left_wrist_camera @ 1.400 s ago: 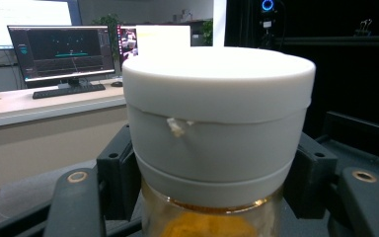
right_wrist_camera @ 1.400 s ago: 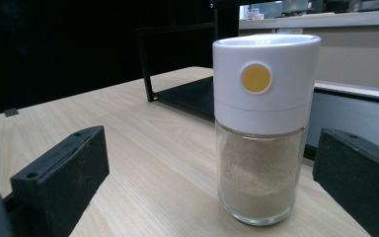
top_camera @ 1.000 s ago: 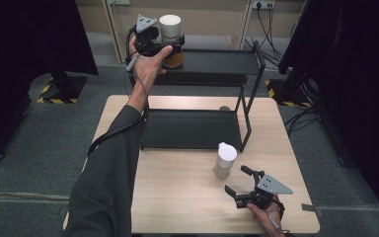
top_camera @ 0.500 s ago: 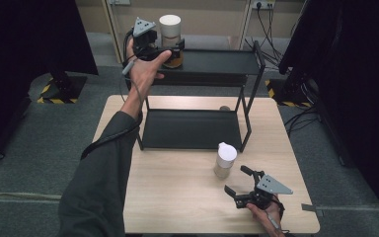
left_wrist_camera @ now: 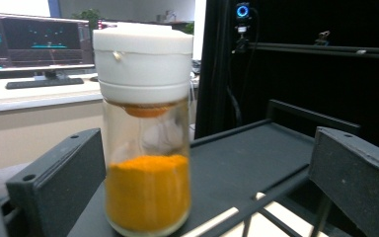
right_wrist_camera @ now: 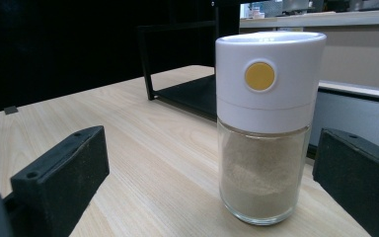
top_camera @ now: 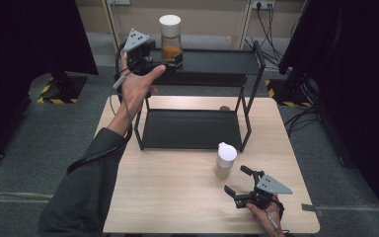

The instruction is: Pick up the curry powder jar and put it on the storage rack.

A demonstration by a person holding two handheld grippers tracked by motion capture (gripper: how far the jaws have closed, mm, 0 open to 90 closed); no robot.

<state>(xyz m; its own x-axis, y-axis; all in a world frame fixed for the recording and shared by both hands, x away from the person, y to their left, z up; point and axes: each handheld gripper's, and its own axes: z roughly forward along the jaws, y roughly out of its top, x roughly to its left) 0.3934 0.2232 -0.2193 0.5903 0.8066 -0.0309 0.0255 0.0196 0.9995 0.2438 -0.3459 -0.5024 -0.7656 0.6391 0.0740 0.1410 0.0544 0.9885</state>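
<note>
Here, jaws wide around orange jar [left_wrist_camera: 147,148]

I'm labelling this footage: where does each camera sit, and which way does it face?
High view: above the person's side, looking forward and down at the table; both forearms and hand-held grippers show.
Left gripper view: rides the left hand-held gripper, facing the orange spice jar on the rack.
Right gripper view: rides the right hand-held gripper, facing the beige spice jar.
Shared: both jars appear in the high view too.

Left gripper backs off the orange jar

The left gripper [top_camera: 170,61] now sits lower and leftward — jaws spread, the orange-powder jar [top_camera: 170,35] standing free on the rack's top shelf [top_camera: 217,61].
</note>
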